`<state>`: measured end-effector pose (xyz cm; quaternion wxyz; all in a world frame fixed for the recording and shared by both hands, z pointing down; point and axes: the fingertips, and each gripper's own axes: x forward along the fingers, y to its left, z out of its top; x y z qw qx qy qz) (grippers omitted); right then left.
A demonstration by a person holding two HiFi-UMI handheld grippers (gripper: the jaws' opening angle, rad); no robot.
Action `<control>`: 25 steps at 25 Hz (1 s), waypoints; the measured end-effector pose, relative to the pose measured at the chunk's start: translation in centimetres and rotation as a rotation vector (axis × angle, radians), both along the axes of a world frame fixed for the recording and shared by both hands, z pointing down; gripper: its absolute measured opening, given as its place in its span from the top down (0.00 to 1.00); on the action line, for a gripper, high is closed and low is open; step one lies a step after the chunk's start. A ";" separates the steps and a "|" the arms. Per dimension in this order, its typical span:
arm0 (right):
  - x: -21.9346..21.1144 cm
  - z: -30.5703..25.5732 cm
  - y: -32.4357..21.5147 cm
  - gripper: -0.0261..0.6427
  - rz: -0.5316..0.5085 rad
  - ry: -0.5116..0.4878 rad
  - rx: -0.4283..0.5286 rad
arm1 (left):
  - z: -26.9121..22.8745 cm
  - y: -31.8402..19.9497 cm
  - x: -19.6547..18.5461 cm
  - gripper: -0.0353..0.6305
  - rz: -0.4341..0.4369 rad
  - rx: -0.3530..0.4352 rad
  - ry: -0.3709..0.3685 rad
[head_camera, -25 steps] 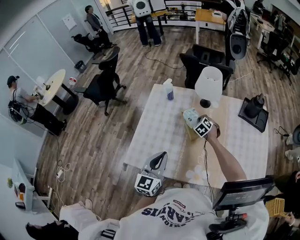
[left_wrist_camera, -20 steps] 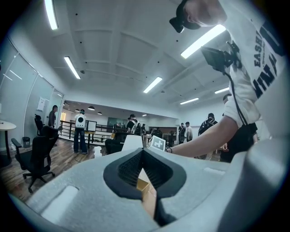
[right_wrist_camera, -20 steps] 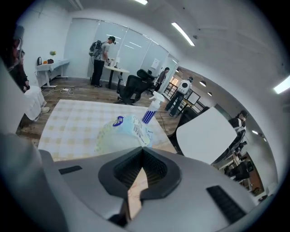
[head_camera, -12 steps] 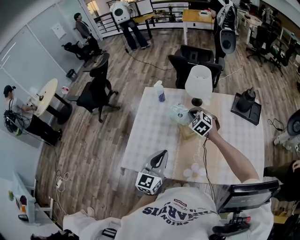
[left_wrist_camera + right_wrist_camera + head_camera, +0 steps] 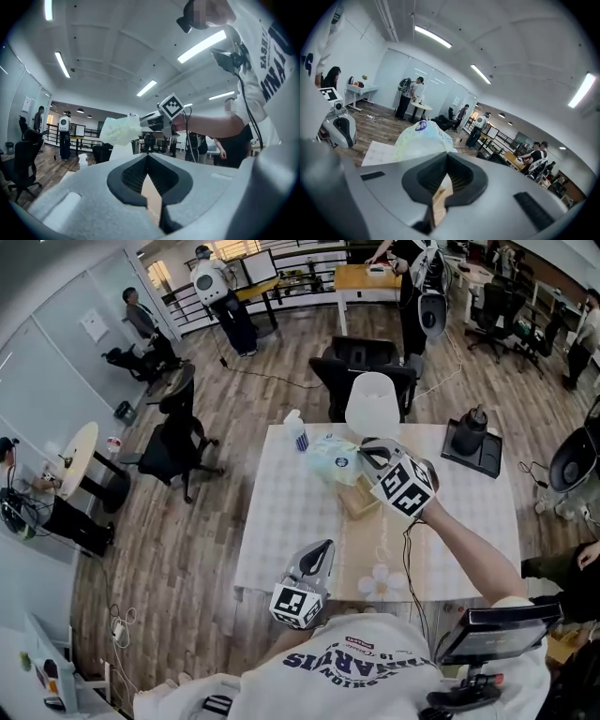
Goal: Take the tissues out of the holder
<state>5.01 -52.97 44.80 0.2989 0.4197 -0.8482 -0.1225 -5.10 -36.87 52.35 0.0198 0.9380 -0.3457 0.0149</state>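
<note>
Left gripper (image 5: 322, 549), low centre: jaws together, empty. Right gripper (image 5: 366, 452), mid-frame: clamped on soft pale-green plastic tissue pack (image 5: 333, 461), which is out of tan wooden holder (image 5: 360, 499). Only the left gripper view shows the pack airborne above the white table (image 5: 281, 521).

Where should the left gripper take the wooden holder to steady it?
Its near wall, pinched from above, looks best: the wooden holder stands upright with its top apparently open, and the tissue pack, held by the right gripper, is lifted clear of it.
</note>
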 end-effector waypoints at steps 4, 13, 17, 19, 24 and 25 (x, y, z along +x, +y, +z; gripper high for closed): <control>0.4 -1.2 1.2 0.95 0.011 -0.011 0.019 | 0.0 0.6 0.8 0.94 0.030 0.001 -0.003; 1.6 -0.9 2.2 0.95 0.038 -0.017 0.008 | -0.4 1.3 0.8 0.94 0.025 0.005 -0.011; 1.8 -0.4 2.1 0.95 0.046 -0.019 0.010 | 0.1 1.1 0.3 0.94 0.013 0.007 -0.010; 1.9 -0.3 2.2 0.95 0.052 -0.017 0.009 | 0.2 1.1 0.2 0.94 0.015 0.004 -0.011; 3.5 -0.2 2.9 0.95 0.090 -0.027 0.003 | 0.3 1.4 0.4 0.94 0.034 -0.005 -0.016; 3.9 -0.1 3.0 0.95 0.097 -0.026 0.004 | 0.4 1.4 0.6 0.94 0.038 -0.006 -0.017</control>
